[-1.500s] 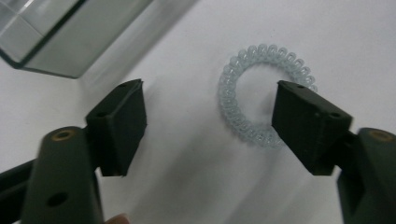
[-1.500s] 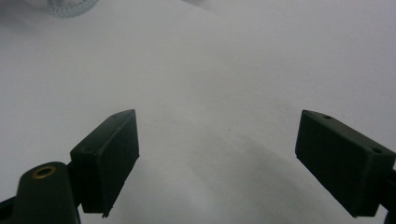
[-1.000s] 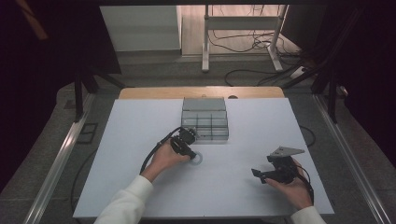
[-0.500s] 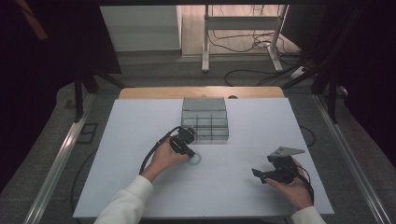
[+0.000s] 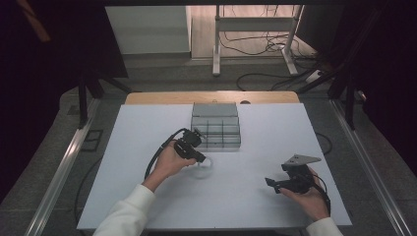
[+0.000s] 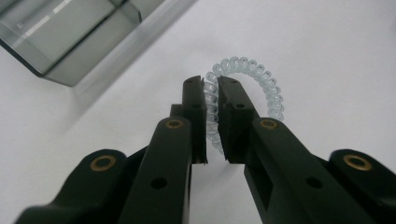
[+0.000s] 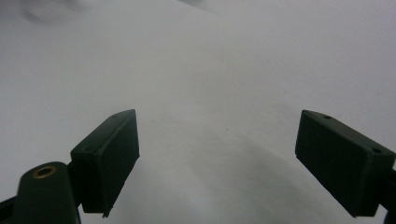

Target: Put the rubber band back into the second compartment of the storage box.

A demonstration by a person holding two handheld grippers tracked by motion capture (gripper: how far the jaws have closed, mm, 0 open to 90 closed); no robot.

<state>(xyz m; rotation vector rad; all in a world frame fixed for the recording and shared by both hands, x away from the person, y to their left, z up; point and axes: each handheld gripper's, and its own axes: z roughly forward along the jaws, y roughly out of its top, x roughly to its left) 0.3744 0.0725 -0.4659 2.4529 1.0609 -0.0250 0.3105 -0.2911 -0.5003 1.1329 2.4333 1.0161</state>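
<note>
Pinching a clear spiral hair tie [image 6: 243,88] between clenched jaws, left gripper [image 6: 212,100] just in front of the grey compartment tray [image 5: 216,130], hair tie above the white table [image 5: 255,196], right gripper [image 7: 217,154] released, jaws wide apart, near the table's right edge.

coil ring [image 5: 205,162] just before compartment tray [image 5: 215,129], on table [image 5: 133,147]

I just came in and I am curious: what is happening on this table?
A person works with two hand-held grippers. The left gripper is shut on a clear spiral hair tie, beside the grey compartment box. The right gripper rests open over the white table, holding nothing.
</note>
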